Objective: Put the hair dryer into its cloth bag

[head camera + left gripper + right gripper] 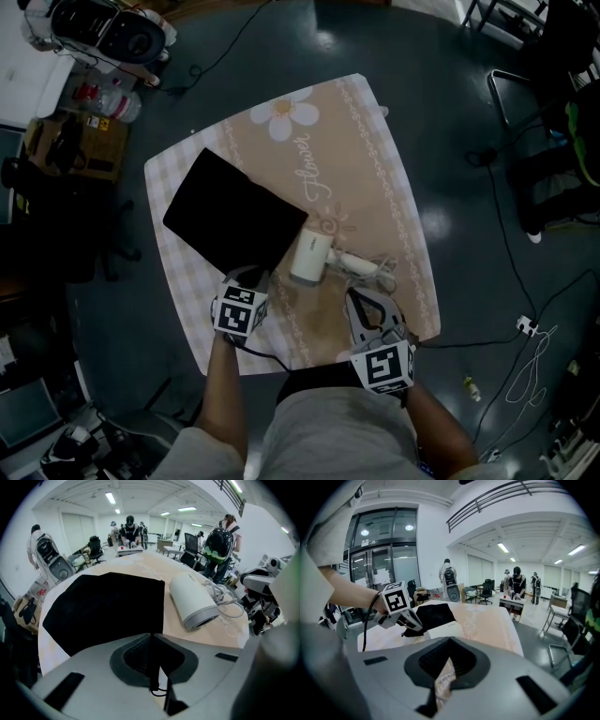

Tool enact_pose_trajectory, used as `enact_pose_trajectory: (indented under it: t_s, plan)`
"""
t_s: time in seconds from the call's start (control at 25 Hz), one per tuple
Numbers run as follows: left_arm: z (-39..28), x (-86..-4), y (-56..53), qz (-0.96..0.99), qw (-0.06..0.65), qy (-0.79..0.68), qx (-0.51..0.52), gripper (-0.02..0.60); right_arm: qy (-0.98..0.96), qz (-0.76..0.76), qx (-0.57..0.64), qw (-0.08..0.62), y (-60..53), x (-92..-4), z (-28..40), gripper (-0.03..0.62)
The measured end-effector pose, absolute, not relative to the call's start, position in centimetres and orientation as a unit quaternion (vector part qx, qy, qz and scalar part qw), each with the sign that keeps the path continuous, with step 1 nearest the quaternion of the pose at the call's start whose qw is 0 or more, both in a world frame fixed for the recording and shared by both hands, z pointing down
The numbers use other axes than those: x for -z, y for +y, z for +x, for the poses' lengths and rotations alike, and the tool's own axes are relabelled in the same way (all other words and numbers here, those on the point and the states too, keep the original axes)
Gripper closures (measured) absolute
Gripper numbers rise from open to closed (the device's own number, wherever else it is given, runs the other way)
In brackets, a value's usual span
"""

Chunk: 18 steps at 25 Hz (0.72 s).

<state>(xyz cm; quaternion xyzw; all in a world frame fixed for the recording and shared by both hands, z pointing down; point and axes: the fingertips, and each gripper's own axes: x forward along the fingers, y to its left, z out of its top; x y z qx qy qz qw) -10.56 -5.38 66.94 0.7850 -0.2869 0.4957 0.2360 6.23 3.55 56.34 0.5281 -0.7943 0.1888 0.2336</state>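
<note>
Broadly, a beige flower-print tablecloth (pixel 375 169) fills the middle of the head view, draped over a table on a dark floor. On its left half lies the black cloth bag (pixel 234 223), flat and turned like a diamond, with its near corner pointing down the frame toward the person. Just beside the bag's right edge the white hair dryer (pixel 310 256) lies on its side, its white cord (pixel 373 270) bunched loosely to its right.

The left gripper (pixel 248 279) is clamped on the bag's near edge. In the left gripper view the jaws press together on a thin fold of black fabric, and the rest of the bag spreads away up the frame. That hold reads as a way to lift one layer so the mouth can gape for the dryer. From this gripper the dryer sits close by to the upper right, its grey-ringed barrel end facing roughly back toward the camera.

The right gripper (pixel 359 302) is closed, lower right of the dryer and just below the cord, touching neither. A strip of beige print shows in its slot, but I can't tell whether the jaws nip the tablecloth or it merely shows through. This gripper would need to open before taking the dryer
</note>
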Motion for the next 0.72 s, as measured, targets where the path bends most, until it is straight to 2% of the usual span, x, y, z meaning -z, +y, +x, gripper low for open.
enact_pose_trajectory:
  t_s: [0.36, 0.72]
  plan:
    - [-11.0, -63.9, -6.1, 0.788, 0.187, -0.342, -0.477, 0.565, -0.8, 0.516, -0.173, 0.252, 3.5, -56.4, 6.7, 0.58]
    - [-11.0, -58.8, -6.1, 0.792, 0.17, -0.388, -0.439, 0.566, -0.806, 0.492, -0.165, 0.284, 4.1, -56.5, 8.1, 0.58]
